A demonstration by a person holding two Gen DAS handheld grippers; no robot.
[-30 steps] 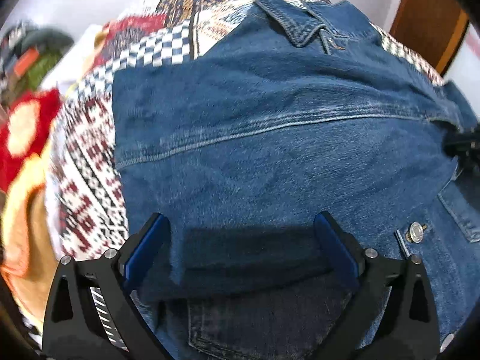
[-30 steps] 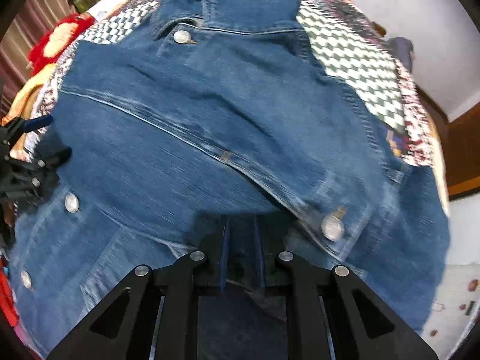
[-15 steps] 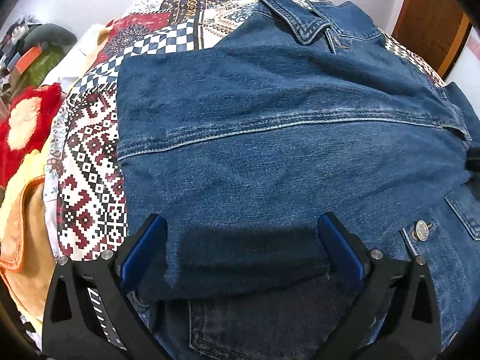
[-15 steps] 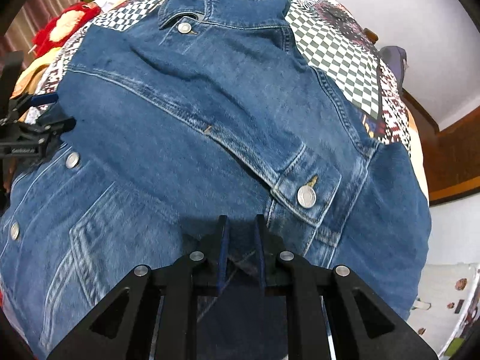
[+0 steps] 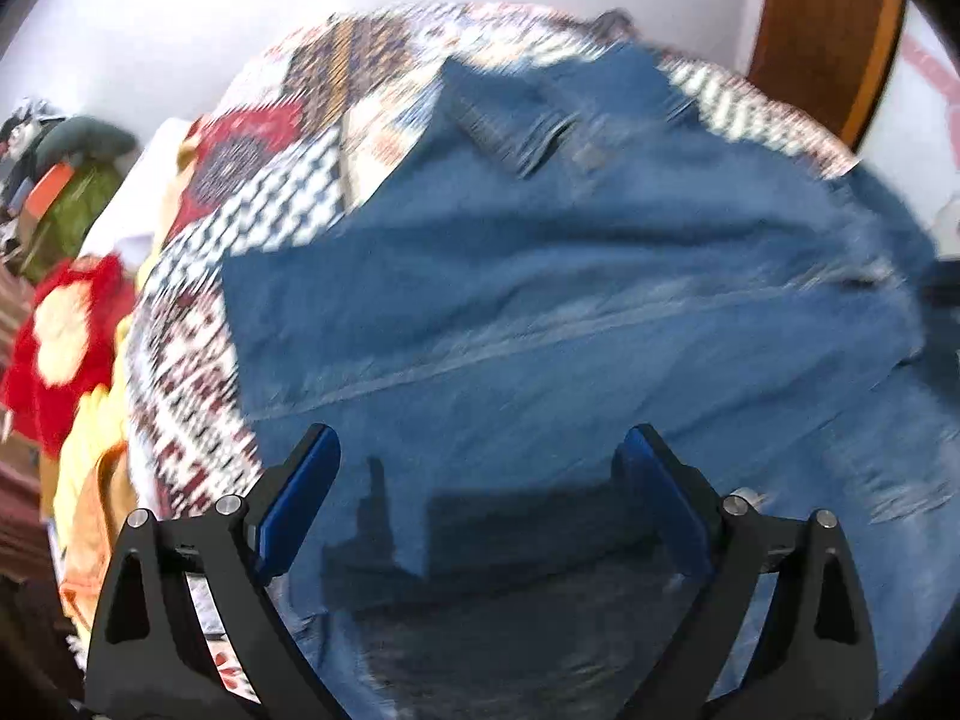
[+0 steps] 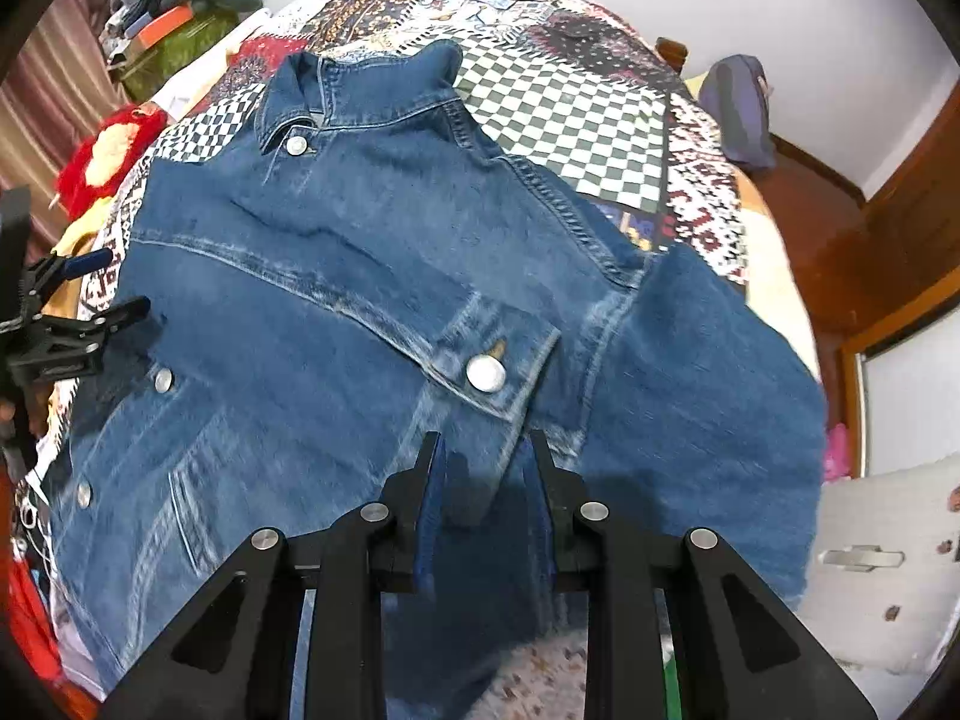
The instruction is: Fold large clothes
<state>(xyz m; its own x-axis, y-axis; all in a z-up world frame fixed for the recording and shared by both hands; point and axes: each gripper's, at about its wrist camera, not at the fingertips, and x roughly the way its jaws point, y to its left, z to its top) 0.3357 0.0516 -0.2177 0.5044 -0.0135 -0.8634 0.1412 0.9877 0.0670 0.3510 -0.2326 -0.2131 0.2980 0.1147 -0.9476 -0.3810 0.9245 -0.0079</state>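
Denim jacket [image 6: 372, 324] lies below both parted fingers [image 6: 433, 498].

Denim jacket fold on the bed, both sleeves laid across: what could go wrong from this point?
1. The right tongs are opening just below the cuff; the pads may snag the sleeve and drag it off the denim jacket.
2. The left tongs, closing slightly over the other sleeve's edge, could catch and unfold it.

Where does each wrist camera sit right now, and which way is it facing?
Left wrist: on the left hand-held gripper, aimed steeply down at the jacket on the quilt; its jaws are closing, nothing between.
Right wrist: on the right hand-held gripper, aimed down at the jacket's cuff; jaws opening; the left gripper shows at the left edge.
Shared: jacket, quilt.
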